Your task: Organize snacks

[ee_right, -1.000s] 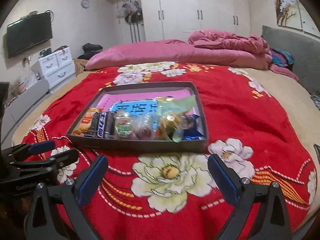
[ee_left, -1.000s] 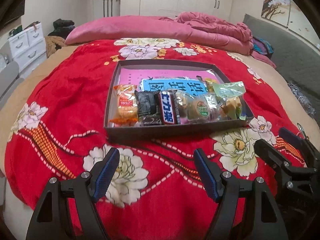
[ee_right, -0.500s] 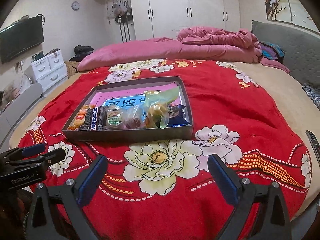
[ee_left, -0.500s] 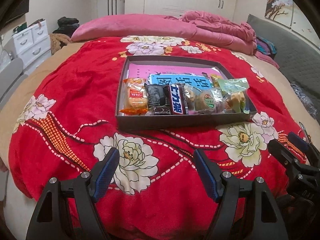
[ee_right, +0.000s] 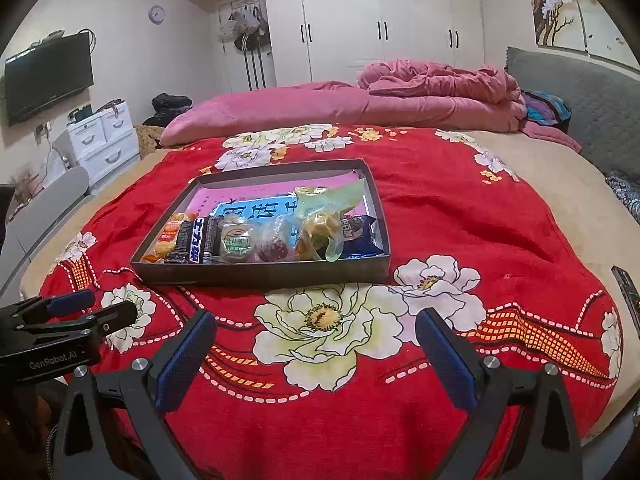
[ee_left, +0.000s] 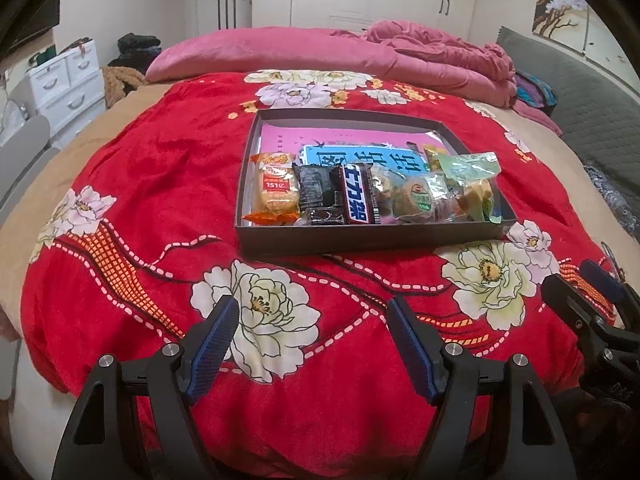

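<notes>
Red blanket [ee_left: 168, 168]: snack tray [ee_left: 360, 240] well beyond both hand-held grippers, left [ee_left: 312, 344], right [ee_right: 316, 356], seemingly empty, spread wide.

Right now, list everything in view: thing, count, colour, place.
tray: one, dark grey, on blanket
snacks: a row of wrapped packets, mixed colours, along tray's near wall
booklets: two, pink and blue, under snacks
blanket: one, red floral, over bed
duvet: one, pink, far end of bed
drawers: one unit, white, left wall
TV: one, black, wall-mounted
left claw: open, empty
right claw: open, empty
</notes>
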Motion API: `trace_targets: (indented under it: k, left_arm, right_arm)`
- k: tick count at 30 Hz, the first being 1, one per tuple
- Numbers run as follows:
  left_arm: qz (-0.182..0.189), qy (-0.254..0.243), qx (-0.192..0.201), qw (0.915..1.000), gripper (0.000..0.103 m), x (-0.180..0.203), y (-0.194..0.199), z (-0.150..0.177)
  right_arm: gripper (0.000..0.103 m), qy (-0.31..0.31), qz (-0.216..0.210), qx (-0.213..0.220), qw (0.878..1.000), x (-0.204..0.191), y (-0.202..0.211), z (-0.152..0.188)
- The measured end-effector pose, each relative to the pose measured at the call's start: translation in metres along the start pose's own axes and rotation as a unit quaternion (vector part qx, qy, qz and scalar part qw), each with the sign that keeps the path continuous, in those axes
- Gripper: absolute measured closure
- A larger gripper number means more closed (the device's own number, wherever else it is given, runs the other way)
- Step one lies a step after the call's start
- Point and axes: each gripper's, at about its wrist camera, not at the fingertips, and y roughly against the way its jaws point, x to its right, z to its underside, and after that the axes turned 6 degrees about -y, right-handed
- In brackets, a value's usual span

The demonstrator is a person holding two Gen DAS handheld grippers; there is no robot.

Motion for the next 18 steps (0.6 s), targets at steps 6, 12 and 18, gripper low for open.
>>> trace_targets:
  k: [6,12,18]
  left_arm:
    - [0.0,-0.001,0.001,1.0,0.026,0.0002,0.0007,0.0001]
    - [-0.005,-0.001,0.0,1.0,0.026,0.0,0.0009,-0.0008]
    - [-0.009,-0.001,-0.001,1.0,0.026,-0.0008,0.0,-0.0011]
  right_arm:
    - [0.002,-0.001,-0.001,-0.004,1.0,0.0003,-0.0016,0.0016]
    - [0.002,-0.001,-0.005,-0.008,1.0,-0.0006,-0.0036,0.0022]
    - [0.002,-0.001,-0.005,-0.007,1.0,-0.0011,-0.0034,0.0022]
